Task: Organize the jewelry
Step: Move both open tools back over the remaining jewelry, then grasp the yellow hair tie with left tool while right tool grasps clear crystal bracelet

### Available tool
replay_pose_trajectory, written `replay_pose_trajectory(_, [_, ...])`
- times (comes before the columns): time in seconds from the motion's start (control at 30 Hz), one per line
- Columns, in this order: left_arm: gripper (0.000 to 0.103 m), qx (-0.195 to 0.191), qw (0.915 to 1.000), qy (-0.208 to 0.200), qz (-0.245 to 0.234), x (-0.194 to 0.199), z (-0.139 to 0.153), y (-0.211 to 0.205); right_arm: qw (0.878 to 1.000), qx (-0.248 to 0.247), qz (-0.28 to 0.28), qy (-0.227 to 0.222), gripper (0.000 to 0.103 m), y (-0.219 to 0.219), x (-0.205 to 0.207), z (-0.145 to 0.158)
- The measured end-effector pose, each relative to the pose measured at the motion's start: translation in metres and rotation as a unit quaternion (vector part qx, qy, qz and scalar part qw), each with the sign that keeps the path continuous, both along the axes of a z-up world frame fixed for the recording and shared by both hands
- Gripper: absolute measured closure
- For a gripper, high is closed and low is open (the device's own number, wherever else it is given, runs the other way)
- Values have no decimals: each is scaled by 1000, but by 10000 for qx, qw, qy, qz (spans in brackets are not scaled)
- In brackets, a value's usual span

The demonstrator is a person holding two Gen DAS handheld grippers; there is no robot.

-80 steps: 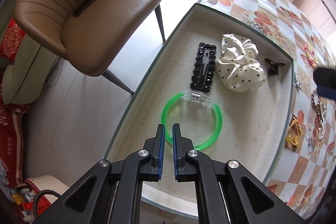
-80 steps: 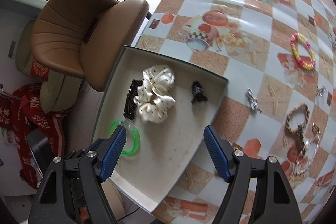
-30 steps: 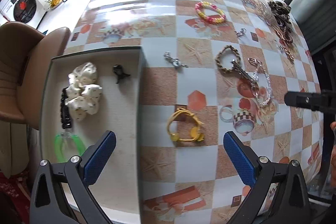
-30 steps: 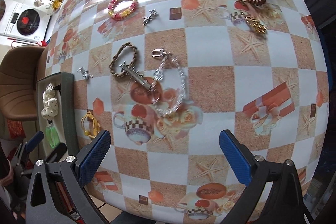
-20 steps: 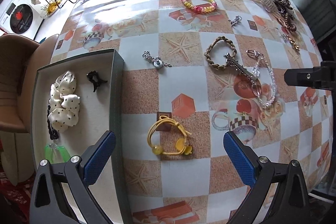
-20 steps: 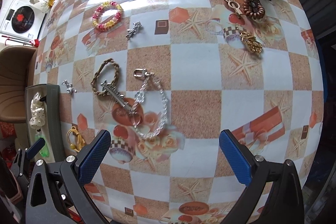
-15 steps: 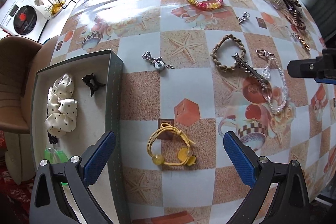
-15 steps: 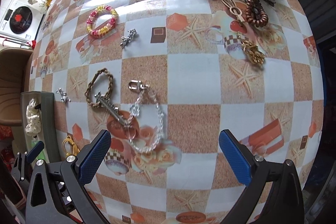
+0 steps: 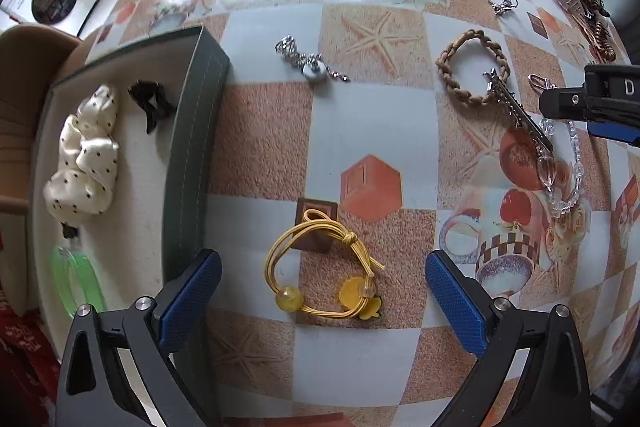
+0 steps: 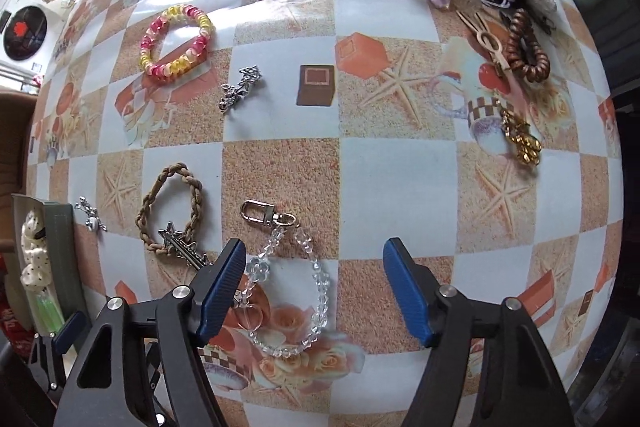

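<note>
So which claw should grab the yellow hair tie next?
The left claw. It is open with the yellow hair tie lying right between its fingers, beside the tray. The right claw is open too, but it hangs over the clear bead chain.

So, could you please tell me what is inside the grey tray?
The grey tray holds a polka-dot scrunchie, a small black claw clip and a green bangle. A black clip peeks out beneath the scrunchie; most of it is covered.
</note>
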State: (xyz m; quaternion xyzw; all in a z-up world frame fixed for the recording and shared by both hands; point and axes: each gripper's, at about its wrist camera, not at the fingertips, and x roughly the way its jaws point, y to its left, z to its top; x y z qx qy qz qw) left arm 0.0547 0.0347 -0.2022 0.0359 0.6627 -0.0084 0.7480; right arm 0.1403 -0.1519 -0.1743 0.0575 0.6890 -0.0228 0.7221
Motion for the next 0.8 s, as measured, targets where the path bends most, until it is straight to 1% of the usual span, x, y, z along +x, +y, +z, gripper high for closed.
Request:
replay_pose_trajectory(0.1, [1,-97,9999,32,32,0,-2,2,9996,-240,155,-64,32,10,-1,-1])
replay_pose_trajectory(0.13, [6,-160,9999,30,19,-1,-2,3,9992,-327,212,-97,34,14,-2,-2])
replay_pose_trajectory(0.17, [8,-217,9998,30,-6,-2,-2,2,9988,-377,267,-133,39,17,-3,-1])
replay_pose_trajectory(0.23, [19,-279,9996,20,-78,-4,1,-4,9984,-388,360,-205,48,22,-4,1])
replay_pose_trajectory(0.27, [22,-323,9994,17,-145,-6,3,-8,9982,-385,389,-225,58,24,-5,3])
replay_pose_trajectory(0.3, [30,-327,9993,6,-204,-8,6,-15,9982,-370,404,-231,67,25,-5,3])
replay_pose_trajectory(0.33, [41,-341,9991,-6,-264,-8,8,-20,9983,-361,397,-231,71,32,-7,3])
replay_pose_trajectory(0.37, [47,-360,9988,-16,-323,-9,10,-23,9984,-344,379,-229,81,32,-6,4])
replay_pose_trajectory(0.4, [59,-378,9987,-12,-348,-9,11,-24,9988,-298,333,-220,91,29,-6,4])
replay_pose_trajectory(0.43, [70,-403,9986,-7,-355,-9,12,-25,9990,-248,291,-212,92,24,-7,7])
replay_pose_trajectory(0.47, [75,-449,9984,-2,-347,-8,13,-25,9993,-185,249,-203,93,18,-6,8])
replay_pose_trajectory(0.5, [87,-486,9982,3,-341,-8,13,-26,9995,-108,195,-202,94,15,-7,8])
replay_pose_trajectory(0.53, [95,-549,9979,19,-341,-8,14,-26,9996,-64,160,-204,94,13,-8,9])
replay_pose_trajectory(0.7, [95,-941,9951,23,-302,-8,24,-17,9996,180,-31,-231,94,-5,-15,15])
replay_pose_trajectory(0.8, [95,-1162,9928,-43,-283,-11,36,-12,9990,339,-133,-262,94,-14,-20,21])
